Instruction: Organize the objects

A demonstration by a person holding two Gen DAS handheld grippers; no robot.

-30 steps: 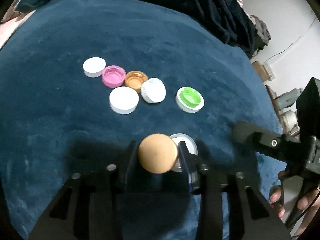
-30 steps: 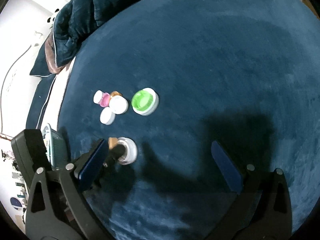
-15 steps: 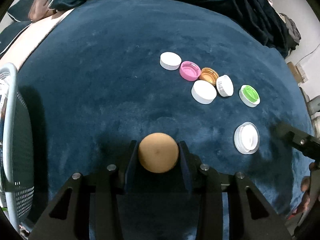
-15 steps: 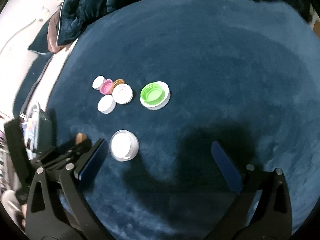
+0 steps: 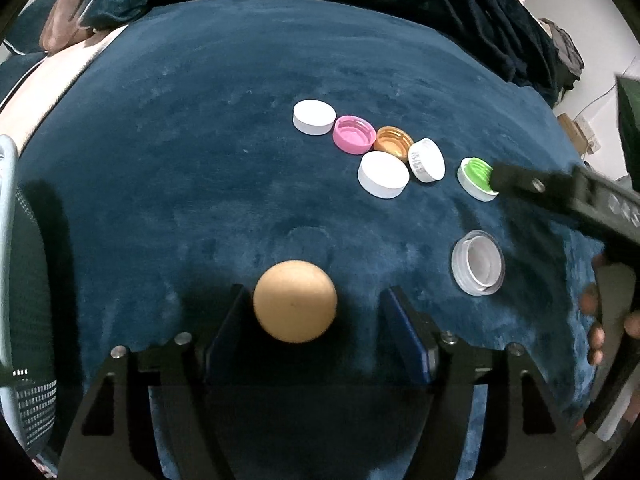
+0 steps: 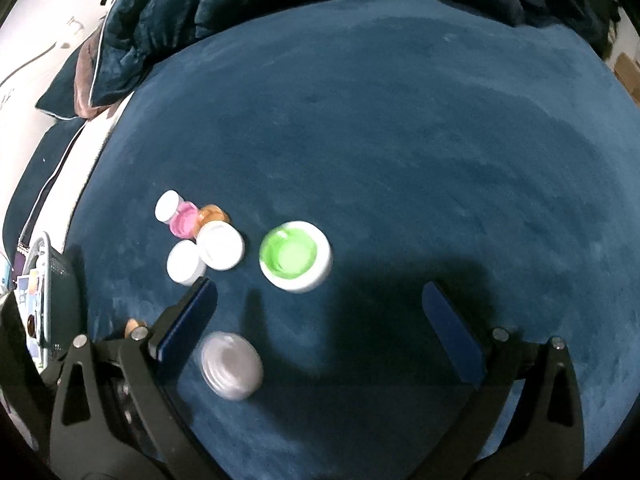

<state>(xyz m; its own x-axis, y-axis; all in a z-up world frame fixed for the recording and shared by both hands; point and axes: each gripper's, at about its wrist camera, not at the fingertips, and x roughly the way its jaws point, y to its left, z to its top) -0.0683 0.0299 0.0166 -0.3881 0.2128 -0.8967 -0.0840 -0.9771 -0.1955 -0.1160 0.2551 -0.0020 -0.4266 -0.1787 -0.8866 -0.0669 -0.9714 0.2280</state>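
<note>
Left gripper (image 5: pixel 312 312) first: its jaws have just been opening, and the tan ball (image 5: pixel 295 301) sits between them on the blue blanket (image 5: pixel 200 160), by the left pad with a clear gap to the right one. Right gripper (image 6: pixel 320 308) stands wide with nothing between its pads. Just beside its left finger lies the clear cap (image 6: pixel 232 365), open side up, nothing visible in it. Further out, the green cap (image 6: pixel 295 256), also open side up, bare inside. Beyond it the cluster: two white caps (image 5: pixel 383 174) touching, then the orange cap (image 5: pixel 393 142), pink cap (image 5: pixel 353 134), and a third white one at the far end. At the left edge, a mesh basket (image 6: pixel 44 304); contents unclear.
</note>
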